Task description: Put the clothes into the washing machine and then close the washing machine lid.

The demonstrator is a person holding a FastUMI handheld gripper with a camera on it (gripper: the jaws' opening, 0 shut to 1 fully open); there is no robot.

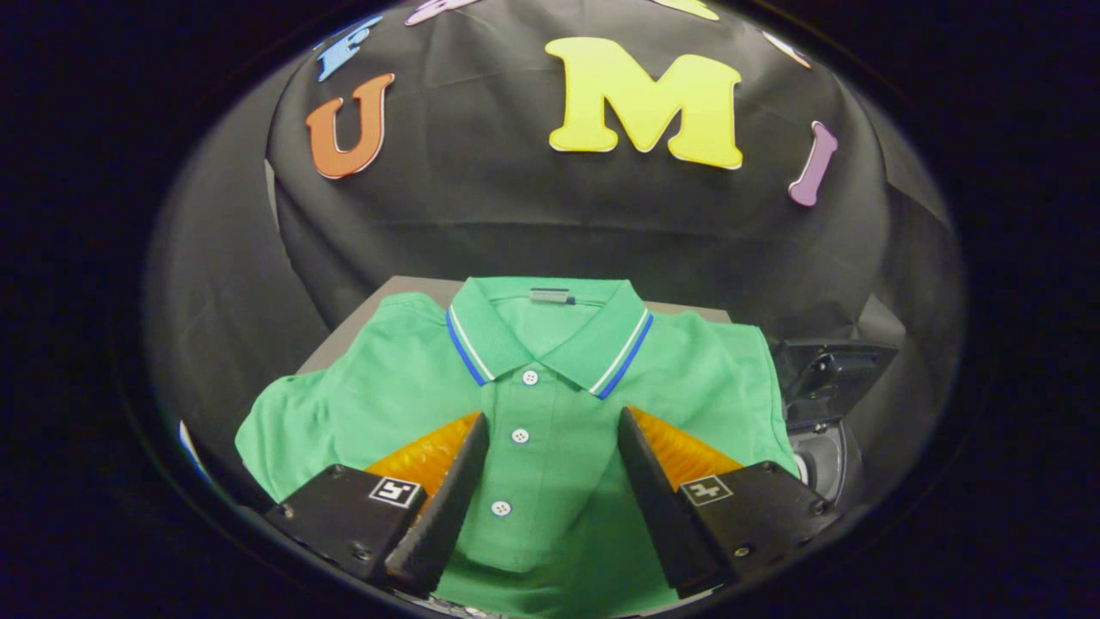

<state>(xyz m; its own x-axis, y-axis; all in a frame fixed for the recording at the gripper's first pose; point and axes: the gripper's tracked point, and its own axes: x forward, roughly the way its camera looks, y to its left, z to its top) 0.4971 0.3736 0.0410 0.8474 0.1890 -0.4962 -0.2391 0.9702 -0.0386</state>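
A folded green polo shirt with a blue-and-white striped collar lies flat on a grey surface, collar away from me. My gripper hovers over its button placket, open, with the white buttons showing in the wide gap between the fingers. Whether the fingertips touch the cloth I cannot tell. To the right of the shirt a dark machine part with a round opening shows, possibly the washing machine, with a black raised piece above it.
The booth's black cloth wall rises right behind the grey surface. The shirt covers most of the surface, and its left sleeve hangs near the left edge.
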